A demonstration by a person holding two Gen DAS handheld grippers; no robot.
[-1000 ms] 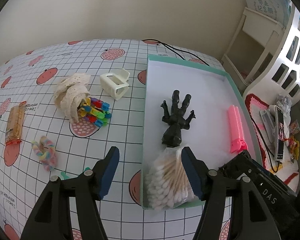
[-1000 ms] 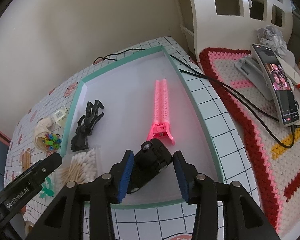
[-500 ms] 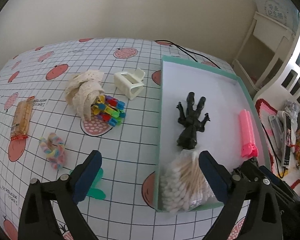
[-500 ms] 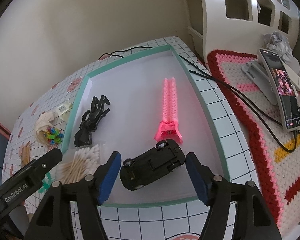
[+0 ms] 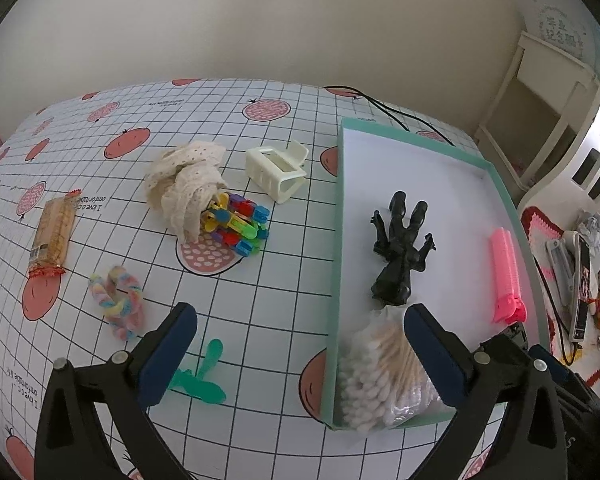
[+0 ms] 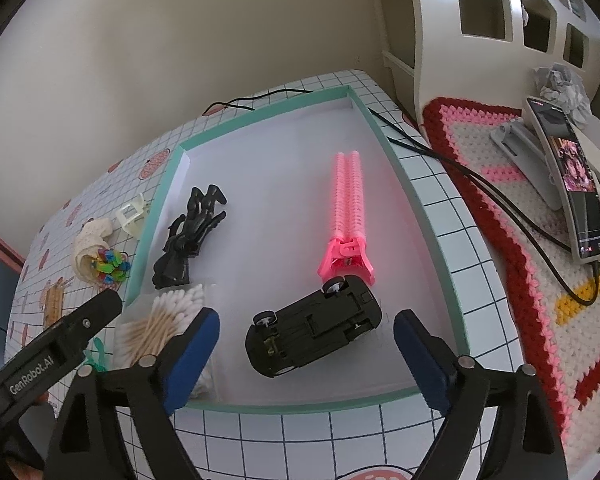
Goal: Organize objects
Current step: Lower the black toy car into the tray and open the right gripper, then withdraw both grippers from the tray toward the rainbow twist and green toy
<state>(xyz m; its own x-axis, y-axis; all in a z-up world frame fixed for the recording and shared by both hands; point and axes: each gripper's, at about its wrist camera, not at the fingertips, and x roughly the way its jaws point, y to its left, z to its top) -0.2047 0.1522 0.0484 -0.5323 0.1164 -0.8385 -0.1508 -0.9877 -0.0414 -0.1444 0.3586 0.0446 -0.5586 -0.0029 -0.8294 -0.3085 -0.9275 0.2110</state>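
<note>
Both sets of fingers spread wide, empty. Left gripper (image 5: pixel 300 354) nearer the loose items: green clip (image 5: pixel 204 374) at lower left, beside the left finger, long axis seemingly up-frame. Toy car (image 6: pixel 314 330) lies belly-up in tray (image 6: pixel 436 248), released, before right gripper (image 6: pixel 306 354).

A shallow tray (image 6: pixel 428 216) with a teal rim and white floor holds four things. A black toy car (image 6: pixel 314 330) lies upside down, wheels up, near the front edge, its nose just beside a pink ridged clip (image 6: pixel 346 210) that lies flat along the right side. A black figurine (image 5: pixel 400 248) lies on its back by the left wall. A clear pack of cotton swabs (image 5: pixel 380 376) fills the front left corner.

Outside, on the gridded tablecloth, lie a cream hair claw (image 5: pixel 278 168), a lace ribbon roll (image 5: pixel 186 186) touching a heap of coloured pegs (image 5: pixel 238 226), a wrapped biscuit pack (image 5: pixel 52 238), a pastel twisted ring (image 5: pixel 118 306), possibly a hair tie, and a green plastic piece (image 5: pixel 202 376).
</note>
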